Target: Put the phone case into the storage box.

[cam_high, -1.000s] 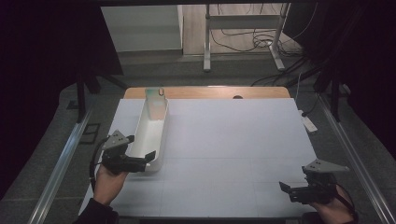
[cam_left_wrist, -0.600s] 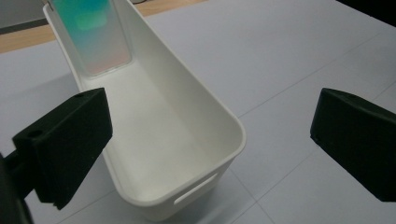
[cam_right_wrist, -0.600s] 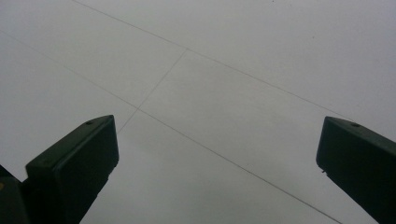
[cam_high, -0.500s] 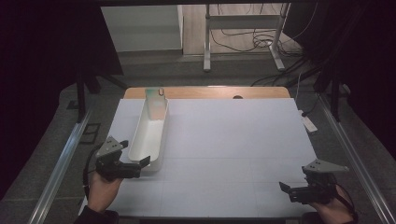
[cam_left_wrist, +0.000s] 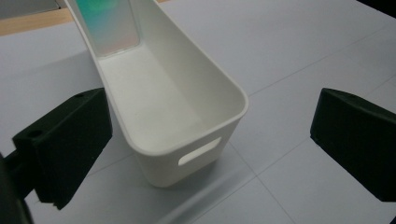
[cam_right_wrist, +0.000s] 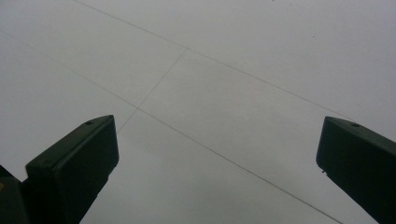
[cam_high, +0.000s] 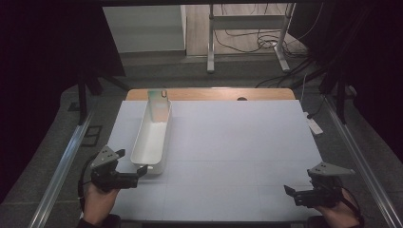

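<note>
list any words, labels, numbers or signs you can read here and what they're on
There is none that can be read.
The card standing at the far end of the white bin shows a green and pink sheen, no legible print.
The white tag past the table's right edge is too small to read.
The table sheet carries thin grid lines, no text.

The white bin looks like smooth plastic with a soft satin sheen, and there's a shiny iridescent card at its far end. The surface has a matt pale sheet over it, paper-ish, with bare wood along the far edge. Both tools have matt black plastic jaws.
</note>
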